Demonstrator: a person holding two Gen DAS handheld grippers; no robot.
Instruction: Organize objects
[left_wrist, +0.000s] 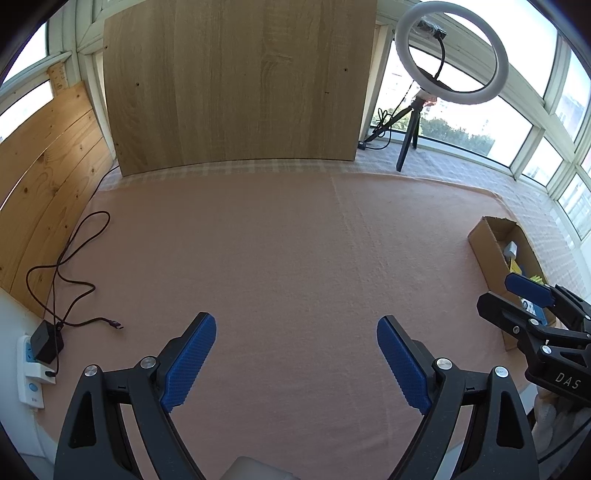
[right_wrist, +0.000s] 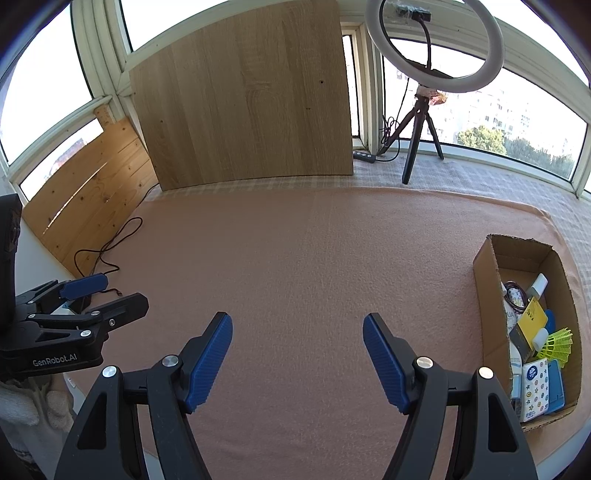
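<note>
A cardboard box (right_wrist: 484, 280) lies at the right edge of the pink cloth (right_wrist: 295, 258). It holds several small items: a yellow shuttlecock (right_wrist: 558, 343), a star-patterned packet (right_wrist: 533, 391), a yellow card (right_wrist: 532, 318) and a white tube (right_wrist: 538, 285). My right gripper (right_wrist: 297, 325) hovers open over bare cloth, left of the box, with nothing between its blue pads. My left gripper (left_wrist: 296, 326) also stands open and empty over the cloth. In the left wrist view the box (left_wrist: 484, 240) shows at the right, partly hidden by the right gripper (left_wrist: 517, 291).
A wooden board (right_wrist: 243, 99) leans at the back, with pine planks (right_wrist: 92, 206) on the left. A ring light on a tripod (right_wrist: 424, 110) stands at the back right. A dark cable (left_wrist: 74, 258) runs to a charger and power strip (left_wrist: 31, 369) at the left.
</note>
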